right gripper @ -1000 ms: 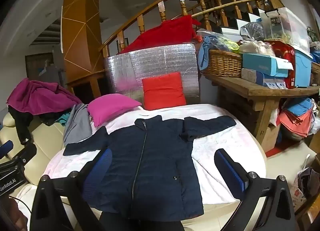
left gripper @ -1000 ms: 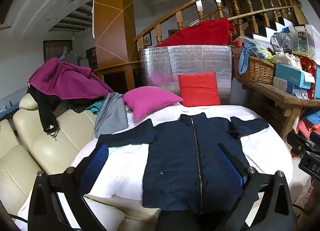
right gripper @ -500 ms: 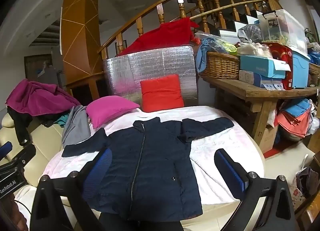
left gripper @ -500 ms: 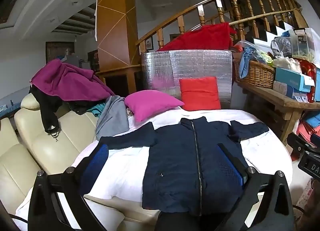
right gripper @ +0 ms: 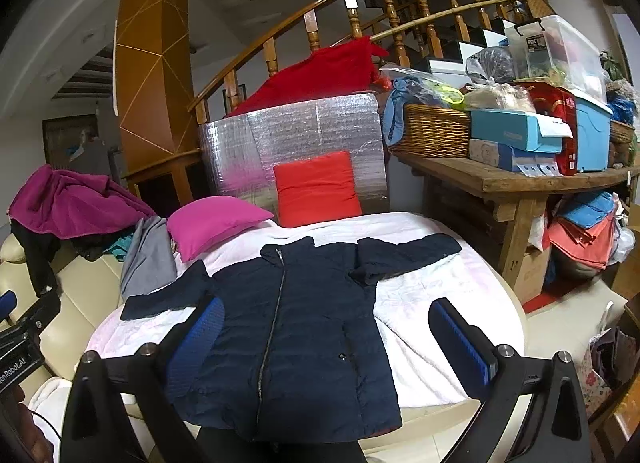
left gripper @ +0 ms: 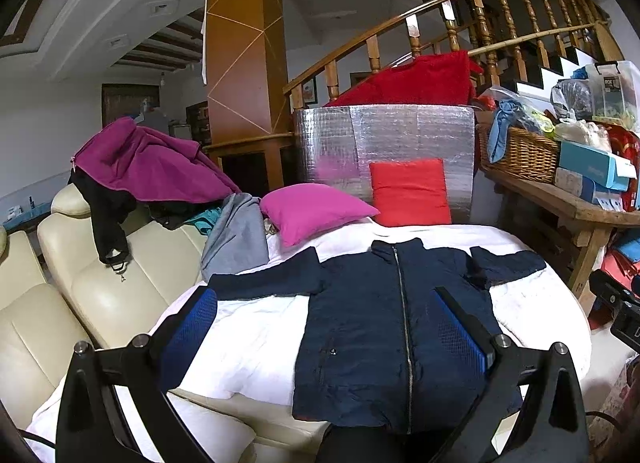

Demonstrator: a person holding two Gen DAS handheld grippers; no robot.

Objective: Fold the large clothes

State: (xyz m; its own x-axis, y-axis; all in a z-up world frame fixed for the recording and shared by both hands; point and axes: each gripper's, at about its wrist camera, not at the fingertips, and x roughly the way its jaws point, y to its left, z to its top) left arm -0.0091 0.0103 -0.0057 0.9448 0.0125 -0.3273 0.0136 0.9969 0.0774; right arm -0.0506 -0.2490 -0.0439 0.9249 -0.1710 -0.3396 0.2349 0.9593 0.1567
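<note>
A navy zip-up jacket (left gripper: 376, 323) (right gripper: 296, 327) lies flat, front up, sleeves spread, on a round table covered with a white cloth (left gripper: 248, 335) (right gripper: 432, 295). My left gripper (left gripper: 324, 327) hovers open above the jacket's near left part, its blue-padded fingers (left gripper: 188, 331) wide apart and empty. My right gripper (right gripper: 328, 339) is likewise open and empty over the jacket's lower half, one blue-padded finger (right gripper: 460, 339) above the bare cloth to the right. Neither gripper touches the jacket.
A pink cushion (left gripper: 316, 207) and a red cushion (left gripper: 410, 191) sit at the table's far side before a silver panel (left gripper: 384, 143). A cream sofa (left gripper: 100, 283) with piled clothes (left gripper: 140, 163) stands left. A wooden bench (right gripper: 520, 179) with basket and boxes stands right.
Both views have shifted slightly; the jacket sits a little lower and farther in frame. The jacket itself has not moved and both grippers stay open.
</note>
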